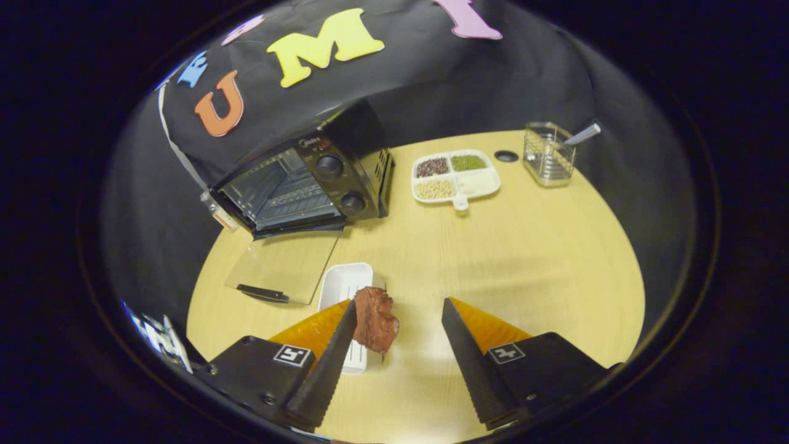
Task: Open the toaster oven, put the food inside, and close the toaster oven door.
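A handheld two-finger gripper (399,308) sits nearest, its fingers spread wide apart. A reddish-brown chunk of meat-like food (375,319) rests against the inner face of the left finger; the right finger is well clear of it. Just behind the food lies a white rectangular plastic tray (345,281) on the round pale wooden table (524,259). Farther left, a black toaster oven (305,182) stands with its glass door (285,266) folded down flat. Far right are a white four-compartment dish of grains (455,176) and a wire utensil holder (548,155).
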`<move>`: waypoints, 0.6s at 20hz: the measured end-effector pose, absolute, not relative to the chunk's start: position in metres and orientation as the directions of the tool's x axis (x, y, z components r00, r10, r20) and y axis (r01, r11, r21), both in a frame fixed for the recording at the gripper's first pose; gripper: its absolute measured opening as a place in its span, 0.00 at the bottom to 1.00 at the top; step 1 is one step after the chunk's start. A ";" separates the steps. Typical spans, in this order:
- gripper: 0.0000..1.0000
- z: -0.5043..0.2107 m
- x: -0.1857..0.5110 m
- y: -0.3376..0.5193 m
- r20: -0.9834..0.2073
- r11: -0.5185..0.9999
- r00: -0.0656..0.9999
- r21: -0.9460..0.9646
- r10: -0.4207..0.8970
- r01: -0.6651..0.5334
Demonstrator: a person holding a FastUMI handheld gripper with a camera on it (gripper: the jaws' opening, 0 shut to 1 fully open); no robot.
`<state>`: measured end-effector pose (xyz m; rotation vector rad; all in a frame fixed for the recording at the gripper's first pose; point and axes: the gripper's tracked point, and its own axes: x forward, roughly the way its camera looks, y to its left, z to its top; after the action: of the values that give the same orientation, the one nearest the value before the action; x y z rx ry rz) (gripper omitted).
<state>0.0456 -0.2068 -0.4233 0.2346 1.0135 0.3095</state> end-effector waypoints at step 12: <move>0.13 -0.373 0.018 -0.178 -0.741 0.920 0.548 0.276 0.388 -0.278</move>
<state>0.0178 -0.1777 -0.3731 0.1313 0.9095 0.3956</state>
